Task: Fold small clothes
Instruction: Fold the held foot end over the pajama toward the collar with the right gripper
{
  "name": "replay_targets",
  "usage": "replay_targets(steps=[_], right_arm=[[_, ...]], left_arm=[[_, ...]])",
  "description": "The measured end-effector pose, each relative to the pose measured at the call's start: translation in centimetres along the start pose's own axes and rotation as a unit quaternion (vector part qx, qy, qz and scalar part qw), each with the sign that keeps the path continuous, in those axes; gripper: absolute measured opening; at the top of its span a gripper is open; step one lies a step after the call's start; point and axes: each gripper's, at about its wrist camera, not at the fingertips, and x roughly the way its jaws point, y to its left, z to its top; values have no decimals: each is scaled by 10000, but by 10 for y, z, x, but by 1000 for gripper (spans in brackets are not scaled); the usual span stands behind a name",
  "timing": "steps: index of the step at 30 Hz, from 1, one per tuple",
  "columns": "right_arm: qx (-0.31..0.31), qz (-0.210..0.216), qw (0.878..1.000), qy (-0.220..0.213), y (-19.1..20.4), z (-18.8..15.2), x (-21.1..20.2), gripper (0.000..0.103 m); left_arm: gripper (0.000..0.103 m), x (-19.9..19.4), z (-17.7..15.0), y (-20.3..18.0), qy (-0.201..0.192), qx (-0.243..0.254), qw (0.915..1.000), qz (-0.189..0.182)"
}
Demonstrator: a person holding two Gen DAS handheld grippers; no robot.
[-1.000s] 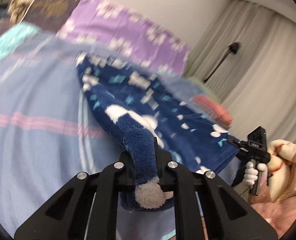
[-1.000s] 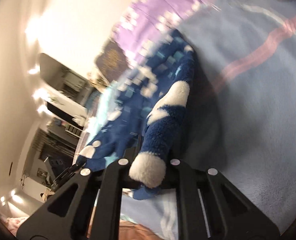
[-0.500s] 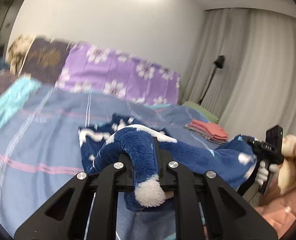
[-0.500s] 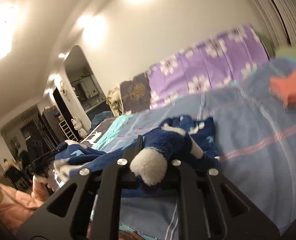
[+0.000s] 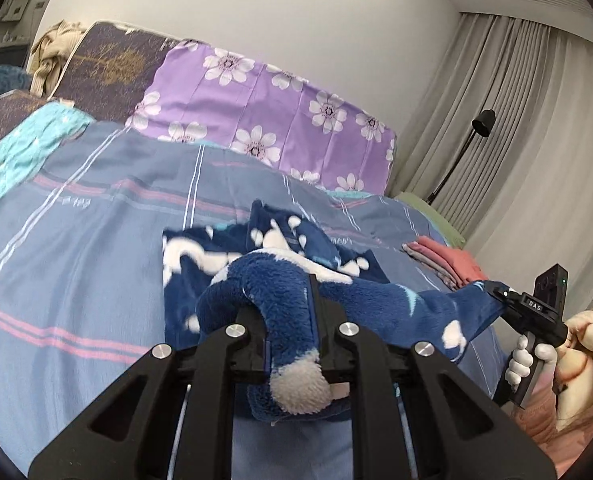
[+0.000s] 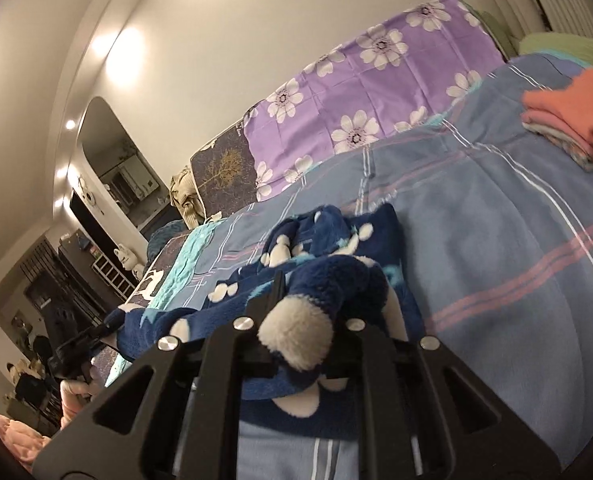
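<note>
A dark blue fleece garment (image 5: pixel 376 300) with white and pale blue shapes hangs between both grippers above the bed, and its far part (image 6: pixel 368 232) lies bunched on the cover. My left gripper (image 5: pixel 286 308) is shut on one fluffy edge, with a white cuff (image 5: pixel 300 388) sticking out behind the jaws. My right gripper (image 6: pixel 324 292) is shut on the other edge, with its own white cuff (image 6: pixel 296 336). In the left wrist view the right gripper (image 5: pixel 492 292) pinches the cloth at the right, held by a white-gloved hand (image 5: pixel 524 364). In the right wrist view the left gripper (image 6: pixel 104 326) is small and dark at the left.
The blue striped bed cover (image 5: pixel 76 260) fills the foreground. A folded coral and pink stack (image 5: pixel 448 260) (image 6: pixel 572 120) lies at the right. Purple flowered pillows (image 5: pixel 264 112) line the wall, teal cloth (image 5: pixel 24 148) lies left, and a floor lamp (image 5: pixel 482 124) stands by the curtains.
Both grippers rose and tipped up from looking down at the garment. Its near edge came off the bed with them and now sags between them, over its far part.
</note>
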Motion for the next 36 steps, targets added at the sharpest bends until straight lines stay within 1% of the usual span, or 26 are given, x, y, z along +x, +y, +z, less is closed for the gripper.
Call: replay_targets(steps=[4, 5, 7, 8, 10, 13, 15, 17, 19, 21, 23, 25, 26, 27, 29, 31, 32, 33, 34, 36], right_arm=[[-166, 56, 9993, -327, 5, 29, 12, 14], [-234, 84, 9987, -442, 6, 42, 19, 14], [-333, 119, 9982, -474, 6, 54, 32, 14], [-371, 96, 9983, -444, 5, 62, 46, 14], [-352, 9, 9988, -333, -1, 69, 69, 14], [-22, -148, 9999, 46, -30, 72, 116, 14], [235, -349, 9984, 383, -53, 65, 146, 14], [355, -589, 9955, 653, -68, 52, 167, 14], [342, -866, 9917, 888, -80, 36, 183, 14], [356, -921, 9896, 1047, -89, 26, 189, 15], [373, -849, 9899, 1070, -93, 23, 188, 15], [334, -794, 9904, 1080, -91, 25, 185, 17], [304, -805, 9903, 1087, -89, 26, 184, 19], [278, -819, 9902, 1100, -87, 26, 183, 25], [310, -760, 9900, 1149, -86, 28, 182, 33], [362, -672, 9897, 1213, -85, 27, 181, 33], [351, -655, 9895, 1239, -84, 27, 181, 31], [331, -647, 9894, 1258, -83, 26, 182, 20], [326, -635, 9892, 1280, -84, 28, 184, 16], [379, -628, 9896, 1236, -83, 31, 188, 12]], left_arm=[[14, 6, 21, -1, -223, 143, 9996, 51], [14, 8, 29, 0, -295, 169, 9994, 66], [14, 15, 42, 3, -398, 244, 9988, 129], [14, 23, 51, 5, -408, 268, 9987, 166], [15, 41, 60, 14, -339, 250, 9989, 214], [16, 85, 60, 37, -4, 158, 9987, 481], [16, 126, 47, 61, 411, -56, 9966, 712], [17, 151, 32, 77, 729, -205, 9933, 872], [20, 167, 17, 89, 951, -298, 9899, 1004], [21, 170, 11, 95, 916, -347, 9905, 967], [22, 166, 13, 95, 874, -328, 9917, 888], [27, 163, 15, 92, 887, -309, 9918, 871], [28, 161, 16, 91, 900, -315, 9917, 860], [30, 159, 16, 89, 905, -329, 9916, 859], [30, 153, 17, 83, 873, -360, 9924, 794], [31, 145, 14, 77, 886, -371, 9930, 692], [31, 144, 12, 76, 915, -372, 9929, 668], [30, 144, 11, 76, 968, -364, 9925, 653], [20, 146, 11, 76, 1028, -314, 9921, 641], [14, 149, 13, 77, 1034, -352, 9924, 559]])
